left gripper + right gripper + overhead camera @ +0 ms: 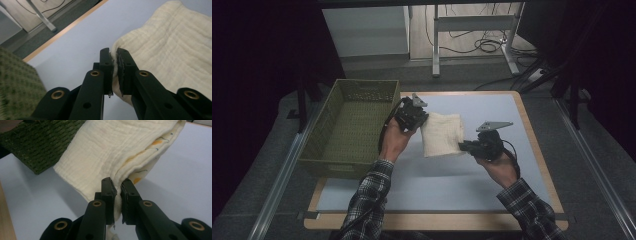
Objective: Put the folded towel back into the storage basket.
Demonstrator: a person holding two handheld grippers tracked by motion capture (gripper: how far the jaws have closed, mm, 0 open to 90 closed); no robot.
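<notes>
A folded cream cloth [442,134] hangs between my two grippers above the pale blue table mat [452,180]. My left gripper [419,120] is shut on the cloth's upper left corner; in the left gripper view its jaws pinch the cloth edge [114,60]. My right gripper [463,146] is shut on the cloth's lower right corner; the right gripper view shows the folded layers [120,152], with a printed inner side, caught between its pads [117,185]. An olive green basket [349,125] stands just left of the left gripper.
The green basket's wall [17,82] lies close beside the left gripper and appears behind the cloth [42,142] in the right gripper view. The table has a wooden rim [537,145]. Beyond it are a desk frame [472,30] and cables on the floor.
</notes>
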